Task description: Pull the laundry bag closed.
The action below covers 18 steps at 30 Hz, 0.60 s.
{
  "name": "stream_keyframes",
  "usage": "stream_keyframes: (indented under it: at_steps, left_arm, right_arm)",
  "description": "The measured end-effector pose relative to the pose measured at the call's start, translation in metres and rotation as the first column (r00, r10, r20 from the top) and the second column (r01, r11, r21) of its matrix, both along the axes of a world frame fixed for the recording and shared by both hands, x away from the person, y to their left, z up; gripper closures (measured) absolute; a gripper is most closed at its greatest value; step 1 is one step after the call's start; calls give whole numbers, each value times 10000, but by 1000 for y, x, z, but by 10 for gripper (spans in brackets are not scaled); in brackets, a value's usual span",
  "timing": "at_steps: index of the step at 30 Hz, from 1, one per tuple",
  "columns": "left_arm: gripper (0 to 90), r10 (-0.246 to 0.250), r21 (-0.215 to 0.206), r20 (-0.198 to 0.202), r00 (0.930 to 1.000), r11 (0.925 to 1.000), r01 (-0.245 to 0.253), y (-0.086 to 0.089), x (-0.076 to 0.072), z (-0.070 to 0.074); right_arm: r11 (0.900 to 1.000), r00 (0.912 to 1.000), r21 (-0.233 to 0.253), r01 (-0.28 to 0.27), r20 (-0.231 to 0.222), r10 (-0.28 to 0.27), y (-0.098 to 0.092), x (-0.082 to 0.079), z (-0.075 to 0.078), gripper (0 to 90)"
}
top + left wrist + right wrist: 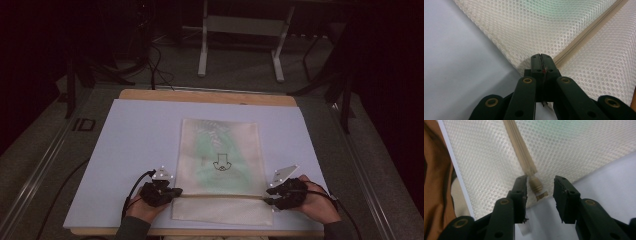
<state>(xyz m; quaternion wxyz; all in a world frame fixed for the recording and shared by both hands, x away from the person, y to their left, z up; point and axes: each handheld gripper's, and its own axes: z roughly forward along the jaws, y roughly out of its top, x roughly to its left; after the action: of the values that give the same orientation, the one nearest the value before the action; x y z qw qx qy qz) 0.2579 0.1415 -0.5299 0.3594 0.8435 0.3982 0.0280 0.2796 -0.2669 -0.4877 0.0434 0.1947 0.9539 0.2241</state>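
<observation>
Bag: a cream mesh zip pouch (220, 157) with something pale green inside lies flat at the middle of the pale blue sheet (130, 145) on the wooden desk (207, 96), its zipper edge near the person.
Left gripper (541, 58): jaws pressed together on the pouch's corner at the end of the beige zipper track (584, 37); the bite is shallow, on the very edge of the mesh.
Right gripper (540, 185): jaws apart at a narrow gap, either side of the small ribbed beige zipper pull (537, 185), not yet touching it.
Likely step: I judge the zipper is about to be drawn while the other corner is pinned.
Risk, missed pull: the pull is short and lies slantwise between the jaws; closing off-centre could push it aside or catch mesh instead.
Risk, corner slip: with so little fabric held on the left, a tug along the track could pull the corner free and drag the whole pouch across the sheet.
Risk, snag: lifting while pulling could bunch the soft mesh and jam the slider.
</observation>
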Motion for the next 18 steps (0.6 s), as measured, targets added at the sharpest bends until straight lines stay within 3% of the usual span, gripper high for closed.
stream_keyframes:
  at_steps: [9,18]
  left_arm:
    - [888,-65,-152,-1,10000,9999,64,2,0,1]
    - [881,-66,-208,168,9998,9998,70,3,-1,3]
  right_arm:
    - [9934,9960,879,733,448,-775,-10,2,8,560]
    - [9830,9871,1205,1389,624,-1471,-16,6,6,525]
